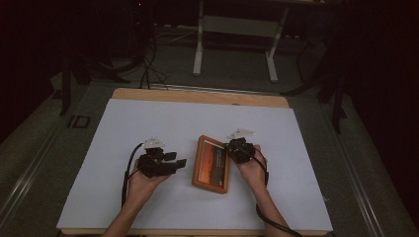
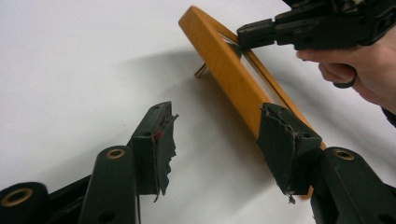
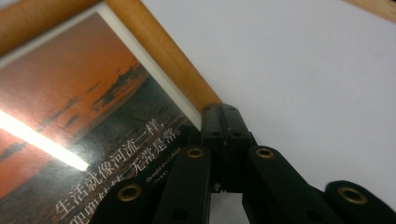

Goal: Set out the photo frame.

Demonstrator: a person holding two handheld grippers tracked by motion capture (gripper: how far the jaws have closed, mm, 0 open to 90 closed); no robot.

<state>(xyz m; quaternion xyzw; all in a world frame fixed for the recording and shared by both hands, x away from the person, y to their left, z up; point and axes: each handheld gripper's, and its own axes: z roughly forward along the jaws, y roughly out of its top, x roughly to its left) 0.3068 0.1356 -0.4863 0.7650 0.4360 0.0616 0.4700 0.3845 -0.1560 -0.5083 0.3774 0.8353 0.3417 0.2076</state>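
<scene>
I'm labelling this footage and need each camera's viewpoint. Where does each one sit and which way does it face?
High view: above the table, looking forward and down; forearms, left gripper, right gripper.
Left gripper view: on the open left gripper, facing the picture frame; the other hand.
Right gripper view: on the closed right gripper, at the frame's edge.
Shared: the frame.

Your right gripper (image 3: 223, 122) has its two black jaws pressed together, tips at the inner edge of the wooden picture frame (image 3: 161, 51). The framed print (image 3: 79, 116) shows an orange sunset over dark water, with white characters and a bright glare streak. White table surface (image 3: 303, 65) lies beside it.
</scene>
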